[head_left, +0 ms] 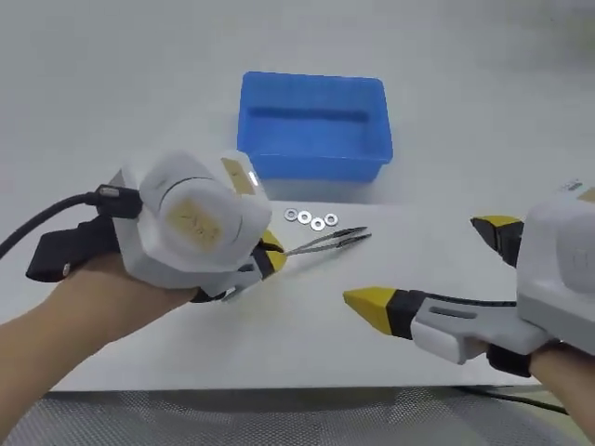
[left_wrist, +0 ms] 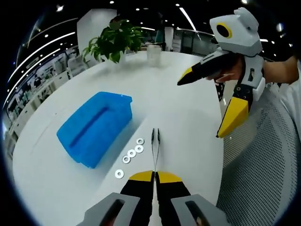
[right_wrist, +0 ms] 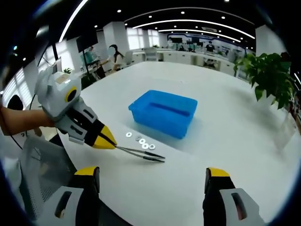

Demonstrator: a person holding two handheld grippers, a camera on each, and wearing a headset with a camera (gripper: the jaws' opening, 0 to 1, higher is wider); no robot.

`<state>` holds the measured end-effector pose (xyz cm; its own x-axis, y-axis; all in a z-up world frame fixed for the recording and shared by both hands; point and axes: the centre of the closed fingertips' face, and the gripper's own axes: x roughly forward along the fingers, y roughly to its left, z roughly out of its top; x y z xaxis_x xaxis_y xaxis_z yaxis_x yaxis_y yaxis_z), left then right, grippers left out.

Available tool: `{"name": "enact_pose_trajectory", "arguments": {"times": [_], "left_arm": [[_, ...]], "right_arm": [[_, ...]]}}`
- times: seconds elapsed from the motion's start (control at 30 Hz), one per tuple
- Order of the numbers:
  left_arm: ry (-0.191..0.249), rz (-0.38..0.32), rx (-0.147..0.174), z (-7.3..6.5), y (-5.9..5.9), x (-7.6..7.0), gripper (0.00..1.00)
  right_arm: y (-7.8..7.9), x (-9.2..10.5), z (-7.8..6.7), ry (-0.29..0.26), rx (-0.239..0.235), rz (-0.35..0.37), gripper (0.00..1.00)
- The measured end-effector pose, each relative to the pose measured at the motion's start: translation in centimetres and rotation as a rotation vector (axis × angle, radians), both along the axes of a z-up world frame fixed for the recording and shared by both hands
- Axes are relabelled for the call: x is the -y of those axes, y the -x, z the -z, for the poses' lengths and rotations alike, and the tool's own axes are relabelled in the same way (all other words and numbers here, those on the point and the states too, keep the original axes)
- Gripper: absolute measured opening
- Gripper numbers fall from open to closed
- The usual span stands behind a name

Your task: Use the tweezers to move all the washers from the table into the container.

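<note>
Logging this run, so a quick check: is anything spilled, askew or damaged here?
Nothing stands out. The blue plastic container sits level on the white table. The small silver washers lie flat beside it. The thin metal tweezers run straight out from the shut jaws of the left gripper.

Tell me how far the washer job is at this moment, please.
Done: the left gripper is shut on the tweezers. In hand: their tips are beside the row of washers but grip none. Left: all washers I see are on the table, and none is in the blue box. The right gripper is open and holds nothing.
</note>
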<state>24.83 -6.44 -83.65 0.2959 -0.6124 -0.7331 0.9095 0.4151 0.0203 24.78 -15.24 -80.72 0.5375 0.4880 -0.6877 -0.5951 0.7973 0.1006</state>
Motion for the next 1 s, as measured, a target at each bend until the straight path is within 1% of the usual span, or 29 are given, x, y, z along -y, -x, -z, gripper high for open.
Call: {"name": "enact_pose_trajectory", "arguments": {"times": [0.03,0.07,0.1,0.13,0.17,0.23,0.3,0.33,0.37,0.43,0.5,0.57,0.6,0.63,0.67,0.73,0.77,0.83,0.9,1.0], "left_arm": [[0.000,0.008,0.010,-0.4,0.2,0.1,0.00],[0.000,0.016,0.015,-0.8,0.3,0.2,0.00],[0.003,0.029,0.019,-1.5,0.5,0.3,0.00],[0.007,0.038,0.022,-1.9,0.7,0.4,0.00],[0.013,0.049,0.027,-2.5,0.9,0.6,0.00],[0.019,0.066,0.039,-3.4,1.2,0.8,0.00],[0.024,0.088,0.051,-4.2,1.4,1.1,0.00],[0.027,0.100,0.054,-4.5,1.5,1.3,0.00],[0.029,0.107,0.055,-4.8,1.7,1.4,0.00],[0.034,0.120,0.054,-5.4,1.9,1.5,0.00],[0.044,0.137,0.049,-6.1,2.2,1.7,0.00],[0.032,0.152,0.043,-6.1,2.4,1.8,0.00],[0.018,0.161,0.039,-6.1,2.6,1.7,0.00],[0.017,0.166,0.038,-6.1,2.7,1.7,0.00],[0.014,0.174,0.033,-6.1,2.9,1.7,0.00],[0.014,0.177,0.029,-6.3,3.1,1.8,0.00],[0.013,0.178,0.028,-6.3,3.1,1.7,0.00],[0.010,0.180,0.029,-6.6,3.2,1.7,0.00],[0.007,0.182,0.032,-6.8,3.2,1.7,0.00],[0.005,0.187,0.036,-7.0,3.1,1.7,0.00]], "right_arm": [[0.2,-0.3,0.0,-0.002,0.001,-0.015,0.90],[0.4,-0.7,-0.1,-0.011,0.003,-0.046,0.88],[0.5,-1.1,-0.2,-0.020,0.009,-0.069,0.86],[0.7,-1.3,-0.1,-0.014,0.007,-0.087,0.82],[1.1,-1.3,0.2,0.022,-0.007,-0.131,0.78],[1.4,-1.9,0.4,0.038,0.006,-0.206,0.70],[1.4,-2.2,0.6,0.061,0.015,-0.253,0.64],[1.5,-2.6,0.6,0.061,0.021,-0.282,0.60],[1.6,-3.2,0.5,0.051,0.032,-0.323,0.57],[1.9,-4.1,0.3,0.024,0.032,-0.380,0.48],[1.9,-5.1,0.2,0.005,0.054,-0.440,0.38],[1.9,-5.8,0.7,0.012,0.042,-0.476,0.34],[1.9,-6.2,0.9,0.019,0.053,-0.507,0.32],[1.9,-6.5,1.1,0.024,0.059,-0.528,0.30],[1.9,-7.1,1.1,0.016,0.072,-0.552,0.28],[2.2,-7.7,1.3,0.013,0.064,-0.588,0.25],[2.2,-8.1,1.4,0.021,0.074,-0.612,0.24],[2.4,-8.6,1.4,0.028,0.088,-0.651,0.17],[2.4,-9.0,1.3,0.021,0.098,-0.675,0.13],[2.4,-9.5,1.1,0.010,0.105,-0.699,0.11]]}}
